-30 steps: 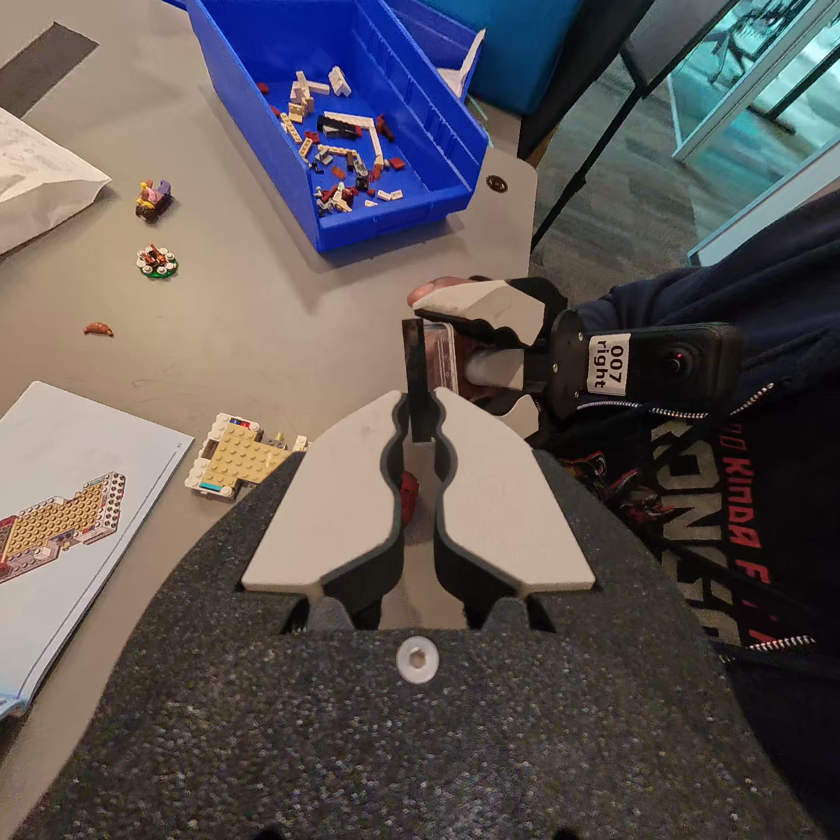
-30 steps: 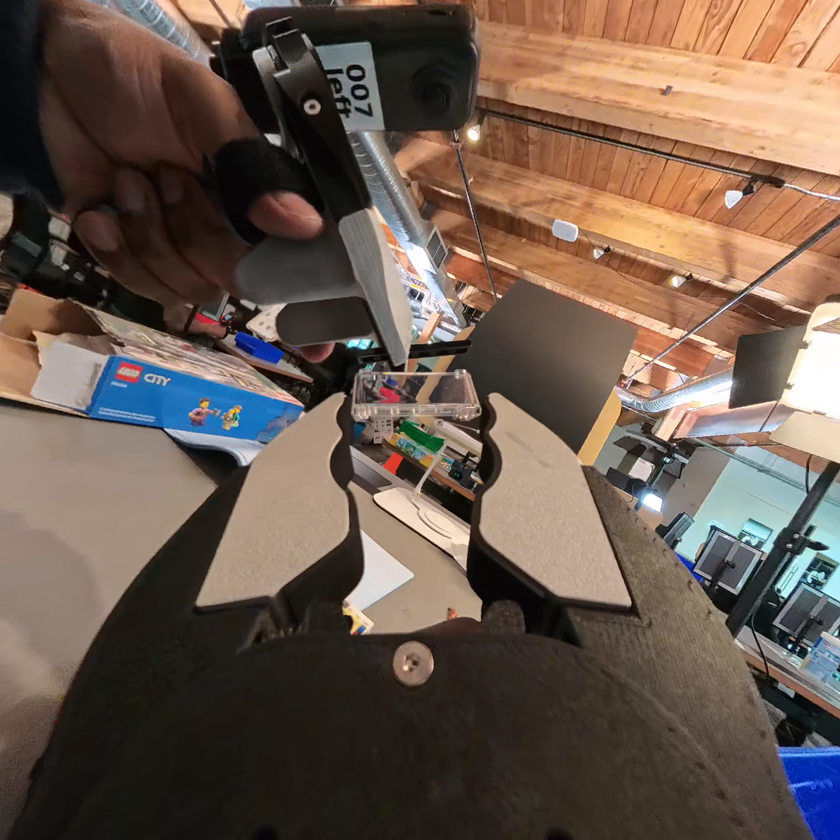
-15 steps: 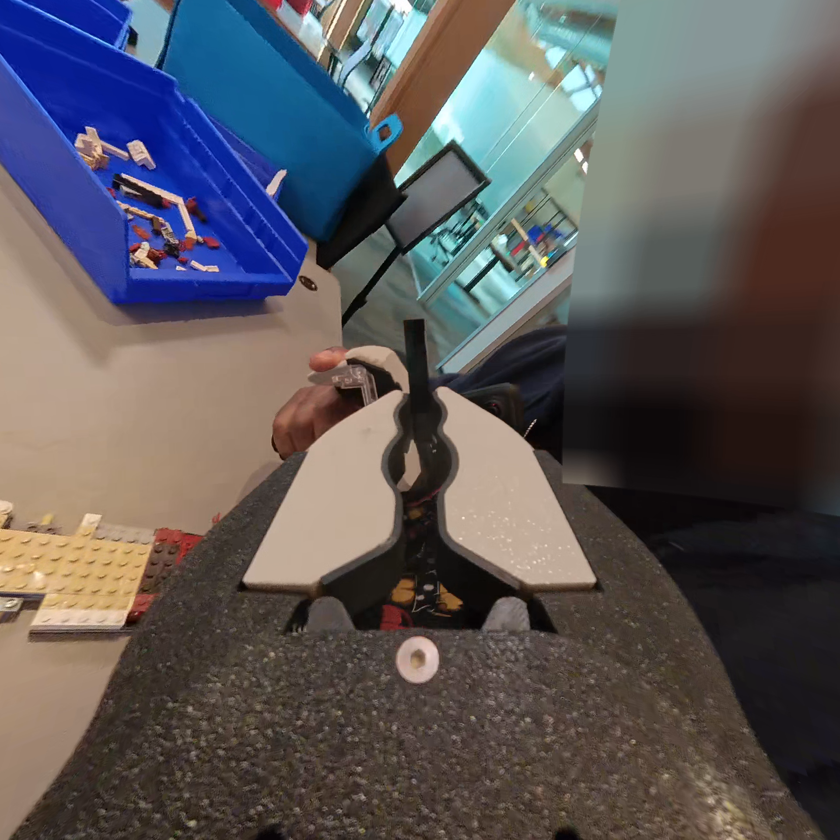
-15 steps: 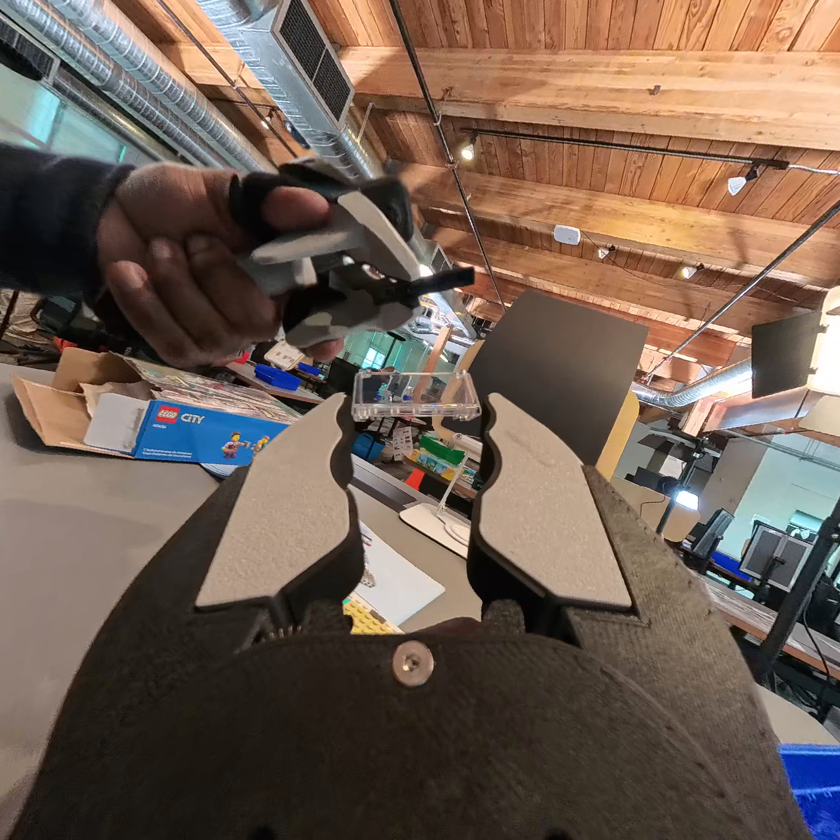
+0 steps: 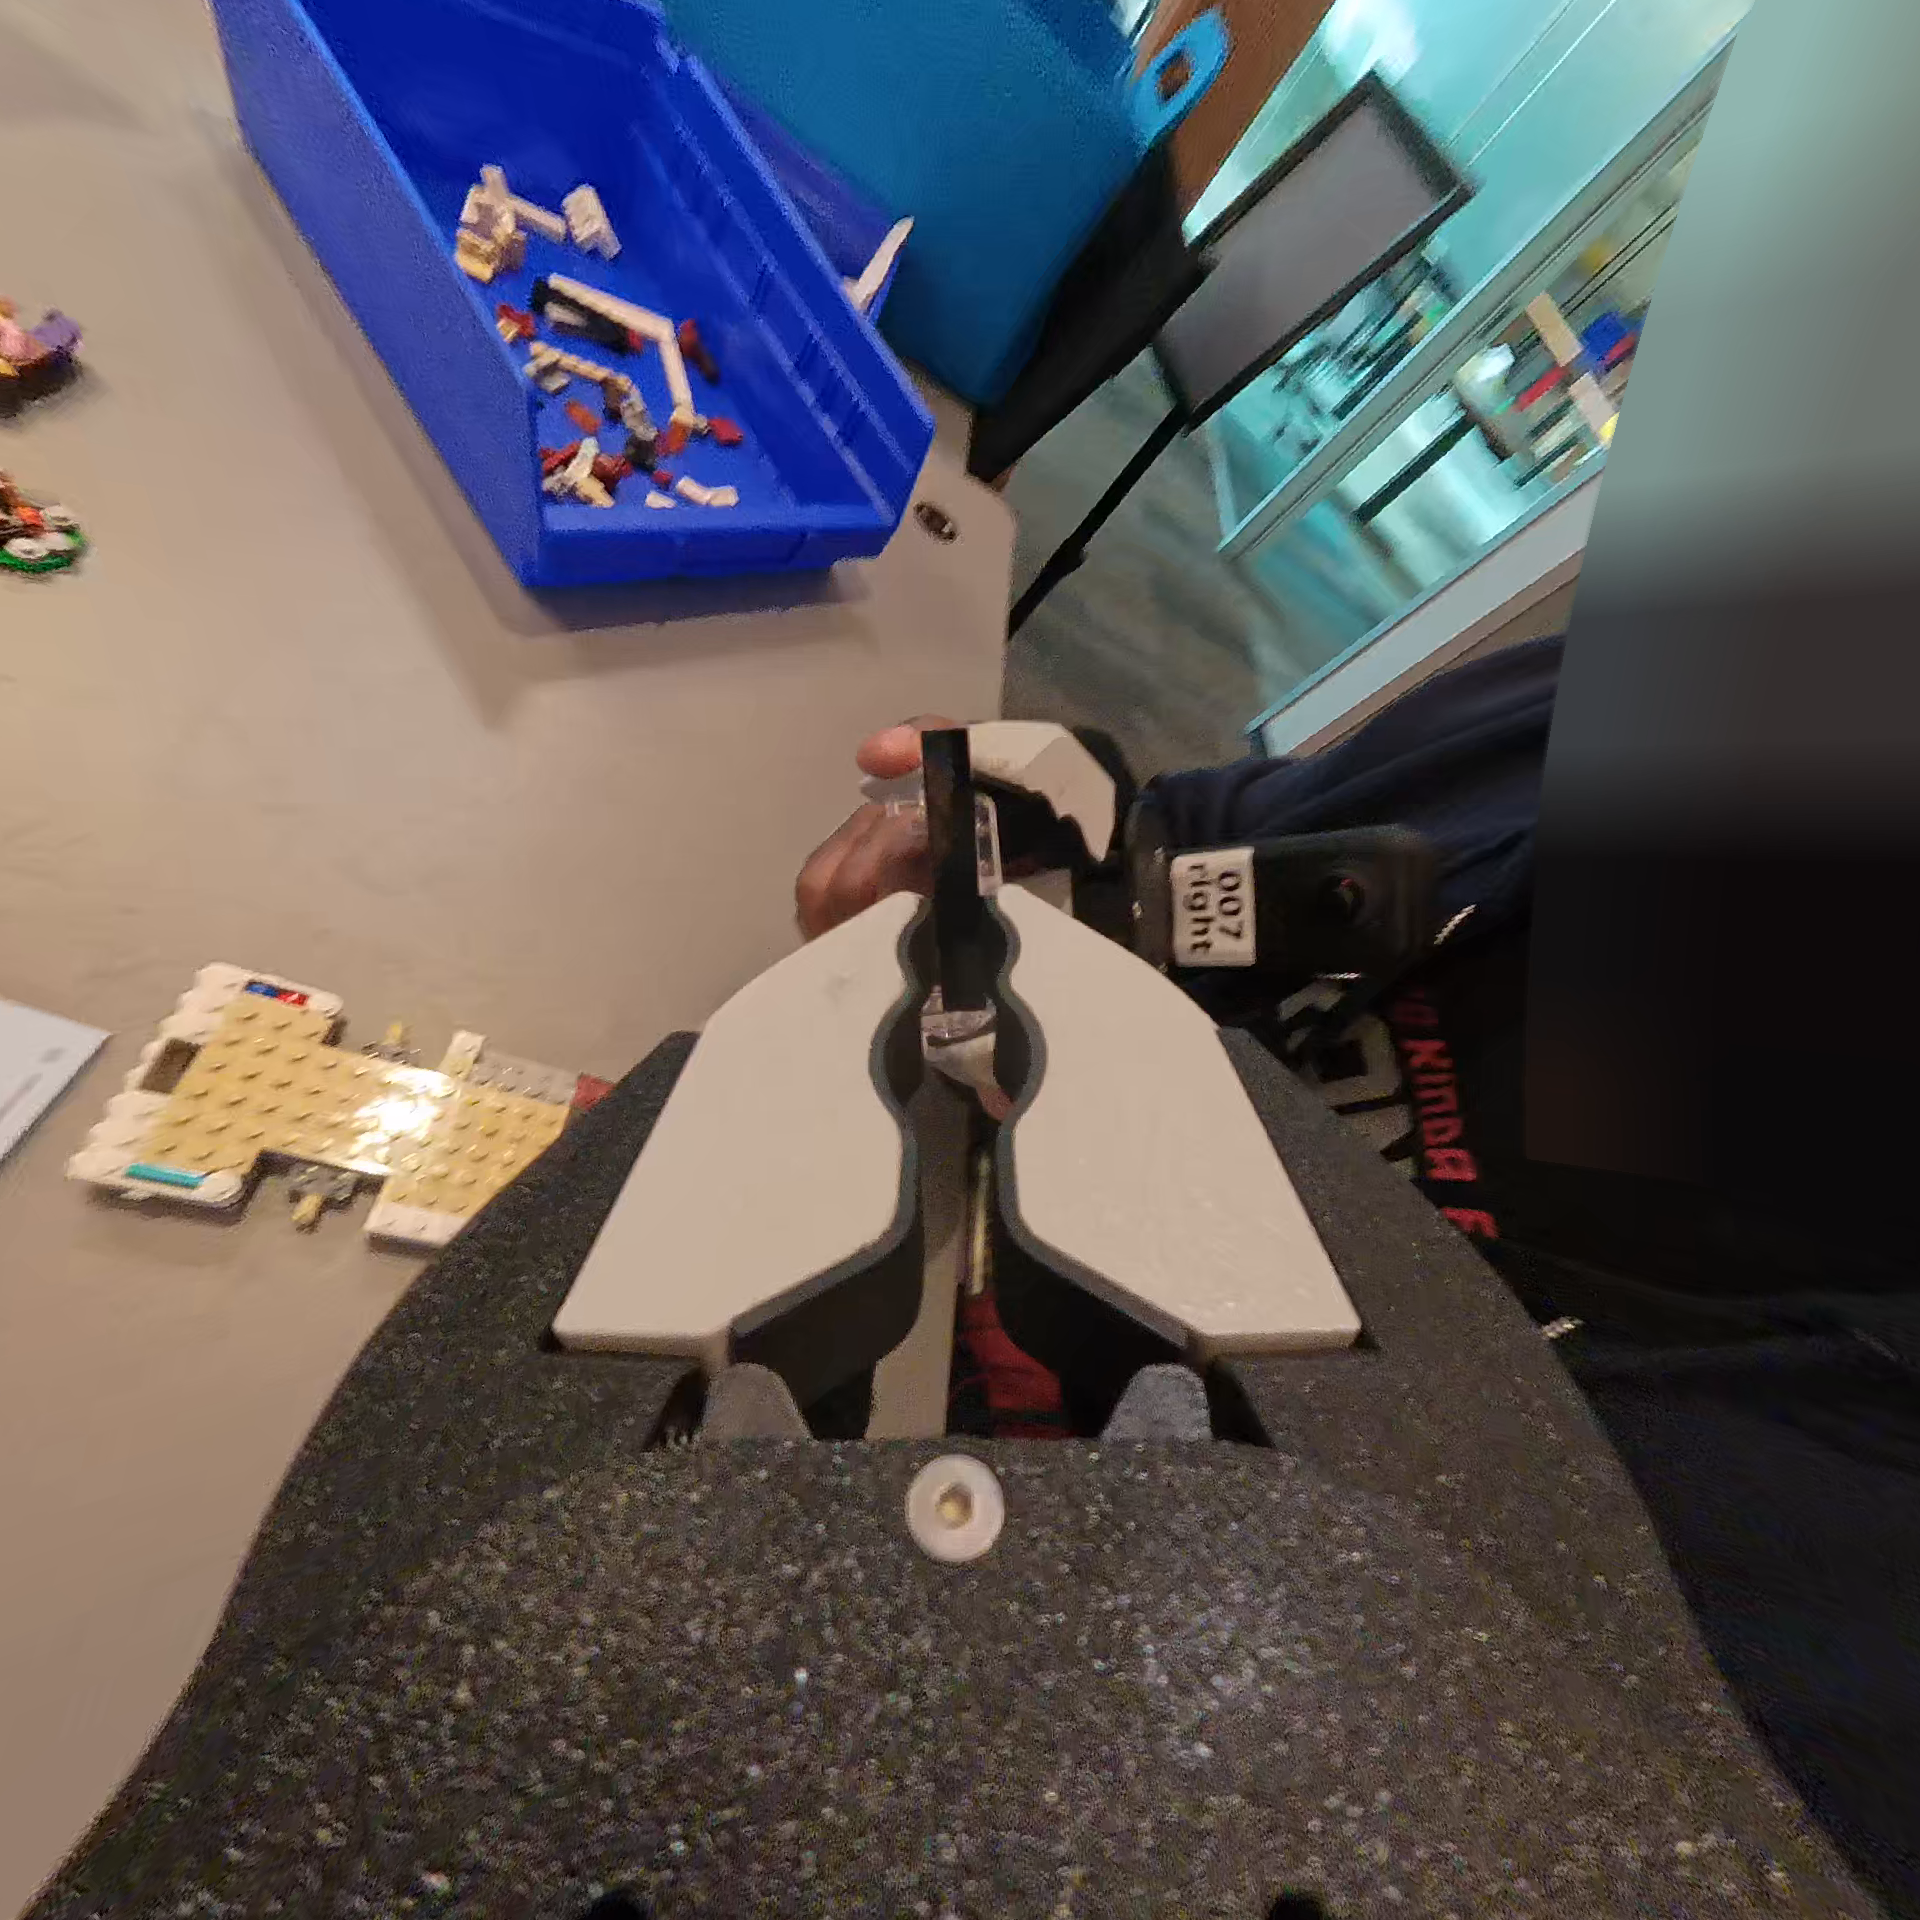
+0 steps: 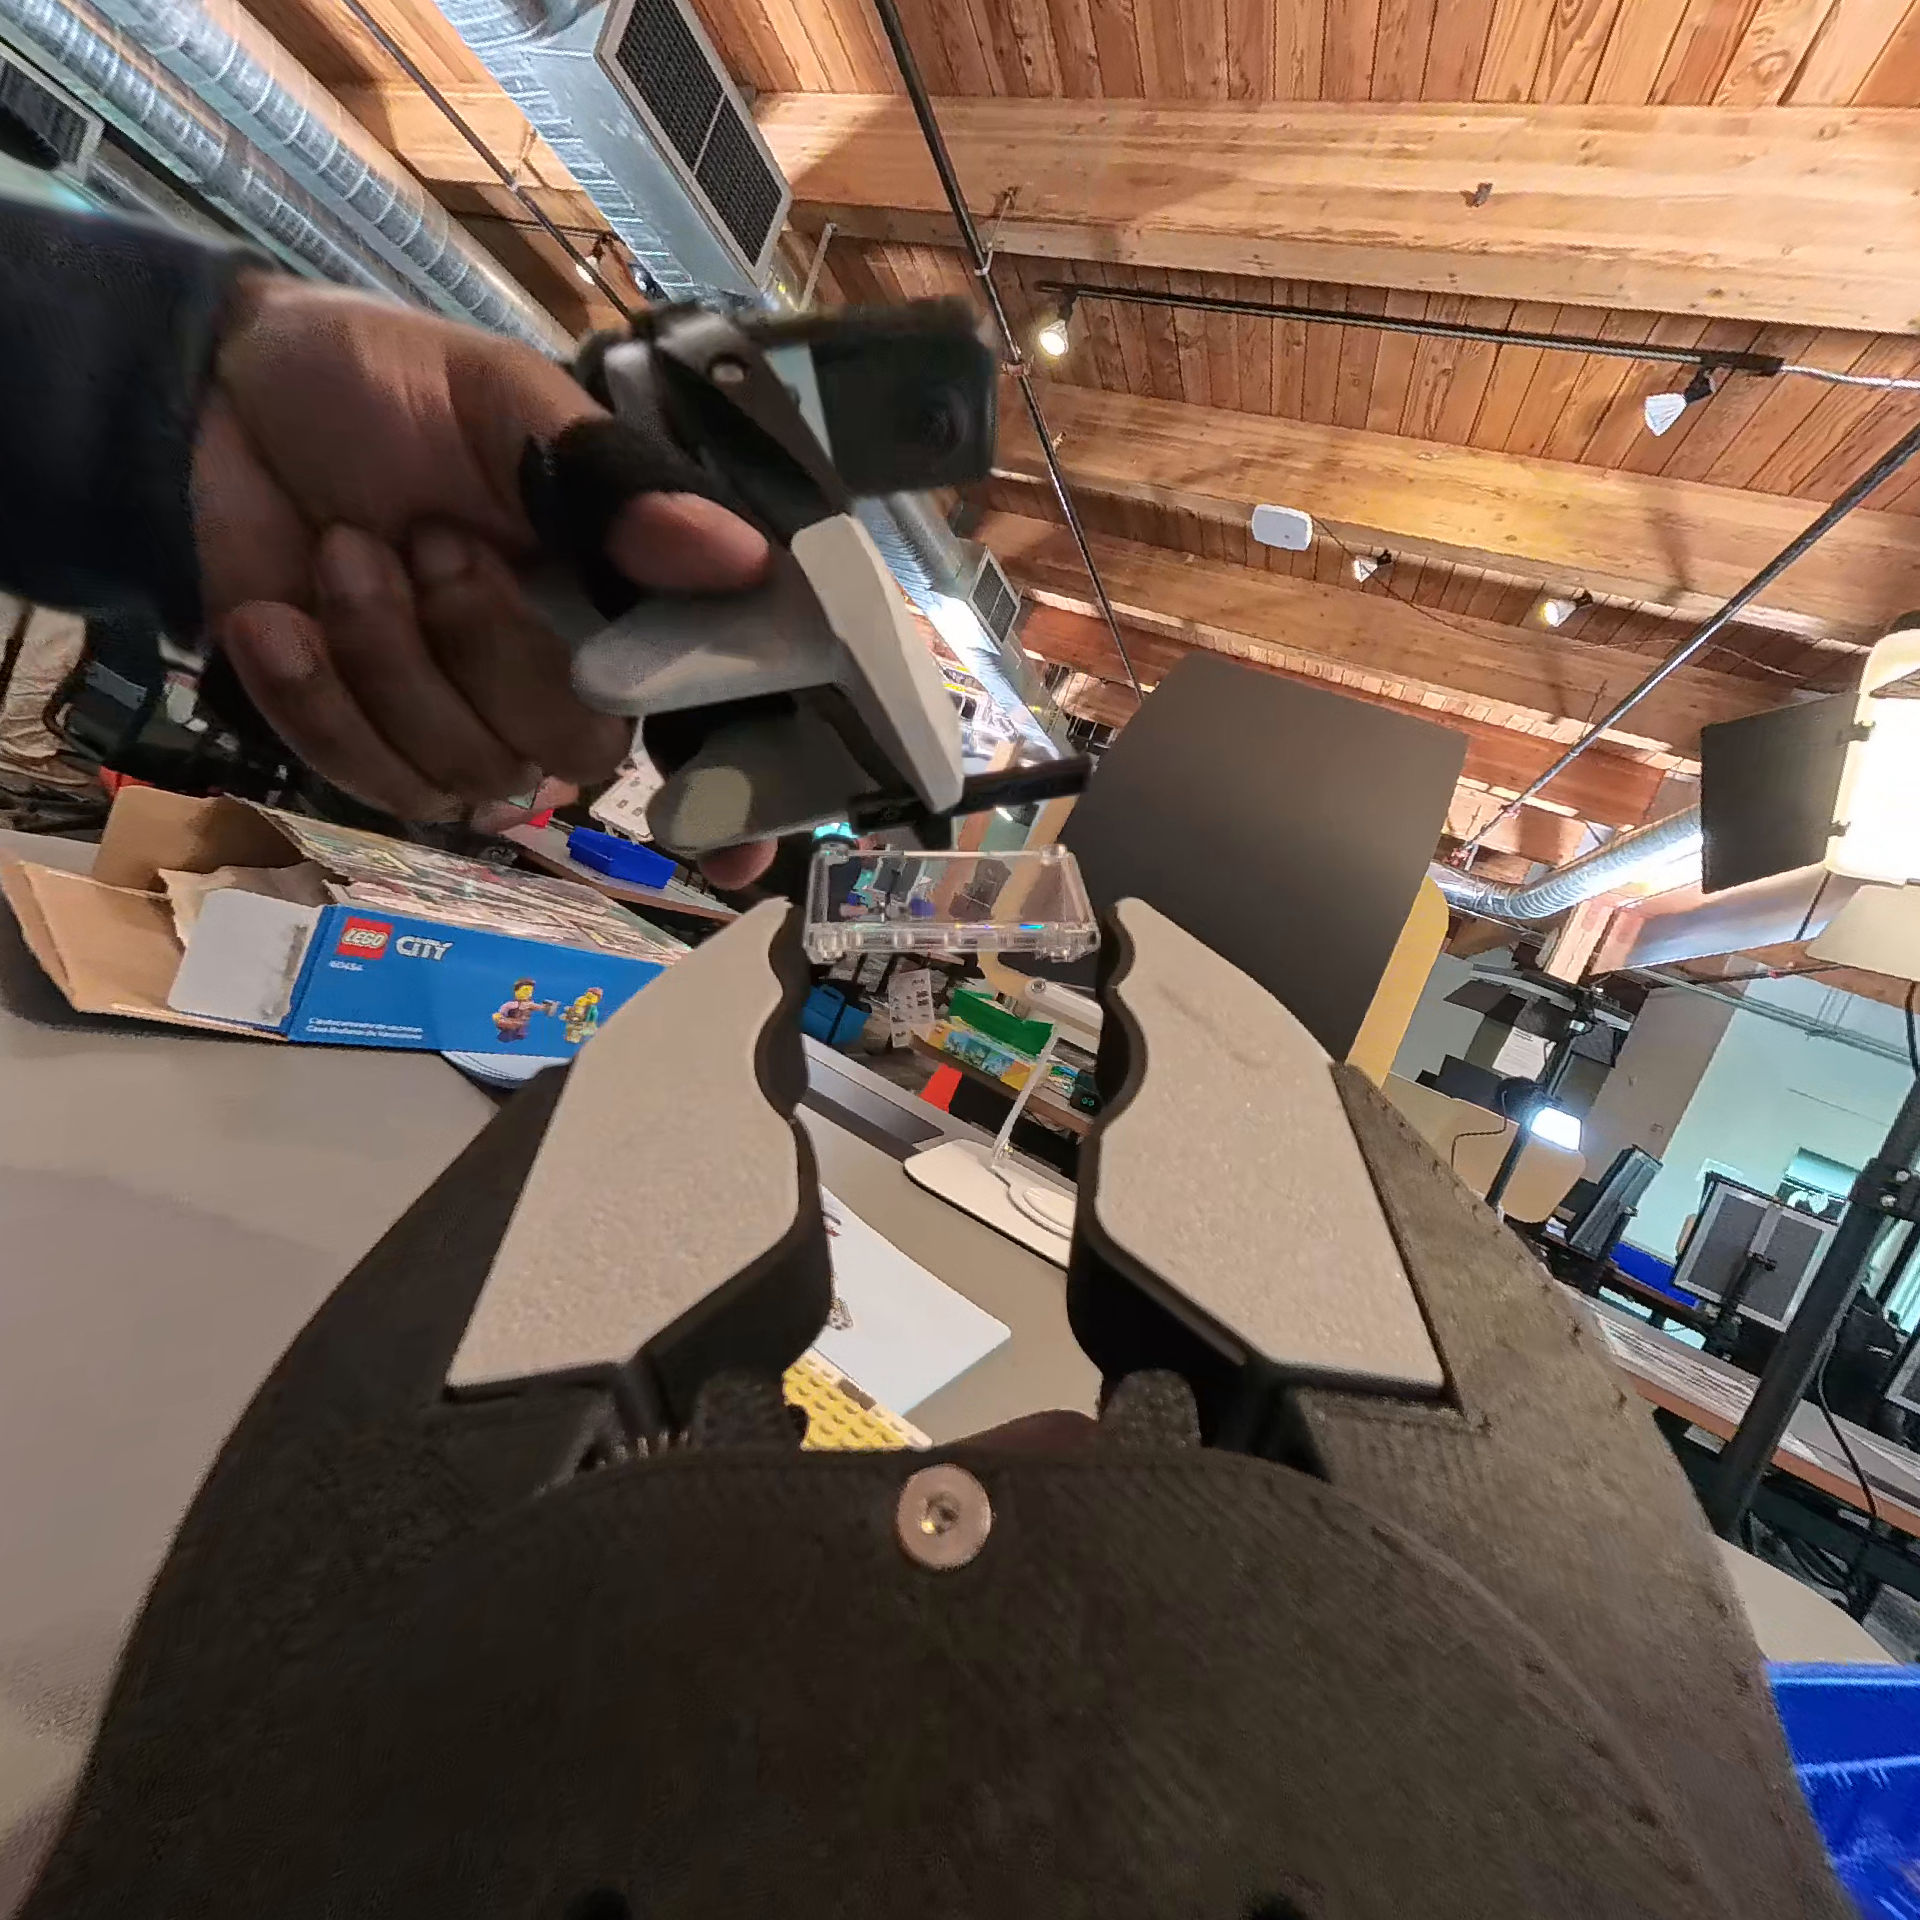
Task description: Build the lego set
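My left gripper (image 5: 956, 925) is shut on a thin black piece (image 5: 948, 831) that sticks out upright past its fingertips. My right gripper (image 6: 951, 935) is shut on a clear plastic panel (image 6: 951, 904), held by its two short ends above the table. In the right wrist view the left gripper (image 6: 925, 800) is just above the panel, and its black piece (image 6: 1023, 779) lies a little above the panel's top edge. In the left wrist view the right gripper (image 5: 1023, 821) and the clear panel (image 5: 985, 842) sit right behind the black piece.
A blue bin (image 5: 436, 343) with several small bricks stands at the back of the grey table (image 5: 312, 779). A tan studded plate build (image 5: 312, 1101) lies on the left, beside a booklet (image 5: 31, 1070). A blue toy box (image 6: 457, 977) lies farther off. Left and right tips are no more than a few centimetres apart.
My left gripper has swung back down and come close over the clear panel with the black piece still in it. My right gripper has kept the panel almost still.
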`<state>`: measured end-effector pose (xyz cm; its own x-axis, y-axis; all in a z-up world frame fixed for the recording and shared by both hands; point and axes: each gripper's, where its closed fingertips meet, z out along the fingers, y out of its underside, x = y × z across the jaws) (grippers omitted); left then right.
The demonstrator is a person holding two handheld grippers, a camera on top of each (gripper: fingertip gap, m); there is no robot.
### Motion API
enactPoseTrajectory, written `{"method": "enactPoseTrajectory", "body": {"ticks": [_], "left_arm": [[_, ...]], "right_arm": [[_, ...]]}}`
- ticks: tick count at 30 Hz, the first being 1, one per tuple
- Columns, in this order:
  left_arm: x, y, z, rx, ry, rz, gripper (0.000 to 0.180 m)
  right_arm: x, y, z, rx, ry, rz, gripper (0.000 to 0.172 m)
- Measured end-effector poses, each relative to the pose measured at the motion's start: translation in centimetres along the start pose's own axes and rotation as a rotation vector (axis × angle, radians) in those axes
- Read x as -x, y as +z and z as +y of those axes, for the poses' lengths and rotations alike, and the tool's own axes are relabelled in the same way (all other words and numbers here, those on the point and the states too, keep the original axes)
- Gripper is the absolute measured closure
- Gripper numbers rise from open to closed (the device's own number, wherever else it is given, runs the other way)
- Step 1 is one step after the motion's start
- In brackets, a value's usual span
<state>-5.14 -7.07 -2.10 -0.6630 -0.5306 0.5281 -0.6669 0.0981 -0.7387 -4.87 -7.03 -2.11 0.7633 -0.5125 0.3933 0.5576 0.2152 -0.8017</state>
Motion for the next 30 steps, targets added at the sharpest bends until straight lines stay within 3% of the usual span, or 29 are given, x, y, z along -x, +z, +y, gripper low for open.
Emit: {"method": "enactPoseTrajectory", "body": {"ticks": [6, 11, 30], "left_arm": [[0.3, 0.8, 0.9, 0.151, 0.101, -0.176, 0.172], [0.4, 0.8, 1.0, 0.195, 0.121, -0.208, 0.172], [0.1, 0.8, 1.8, 0.230, 0.056, -0.044, 0.172]], "right_arm": [[-0.1, -0.1, 0.0, -0.007, 0.001, 0.014, 0.118], [0.0, -0.2, -0.1, -0.021, -0.011, 0.021, 0.118], [0.3, -0.5, -0.4, -0.053, -0.038, 0.000, 0.119]]}}
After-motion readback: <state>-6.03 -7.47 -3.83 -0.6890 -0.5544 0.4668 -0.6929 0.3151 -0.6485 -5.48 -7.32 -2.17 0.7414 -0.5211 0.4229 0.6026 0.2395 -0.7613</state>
